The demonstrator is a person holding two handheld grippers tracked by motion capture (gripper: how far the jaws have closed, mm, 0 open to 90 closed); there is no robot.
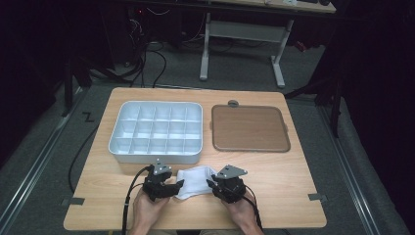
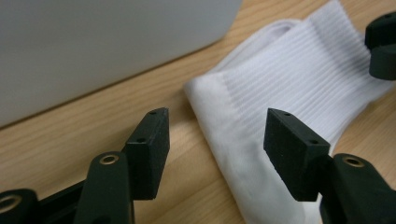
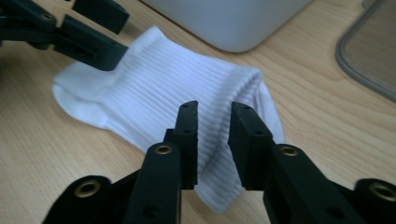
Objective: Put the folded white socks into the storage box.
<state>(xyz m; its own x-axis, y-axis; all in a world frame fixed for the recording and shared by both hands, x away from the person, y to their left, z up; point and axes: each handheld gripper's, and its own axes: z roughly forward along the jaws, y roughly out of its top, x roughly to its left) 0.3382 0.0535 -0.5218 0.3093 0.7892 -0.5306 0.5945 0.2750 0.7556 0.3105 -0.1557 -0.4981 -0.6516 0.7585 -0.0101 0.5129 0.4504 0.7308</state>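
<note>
My high view looks from above my side of the table (image 1: 293,196), forward and down, far enough to see the whole top. My left gripper view sits very close, low over the wood, looking along its jaws at the sock (image 2: 280,84). My right gripper view is just as close and low. Both see that sock (image 3: 154,79) and the tray (image 3: 233,18) wall behind it.

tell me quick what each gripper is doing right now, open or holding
Left gripper: open, jaws either side of the white sock's edge, not pressing.
Right gripper: open a little, astride a sock fold, no grip.
</note>
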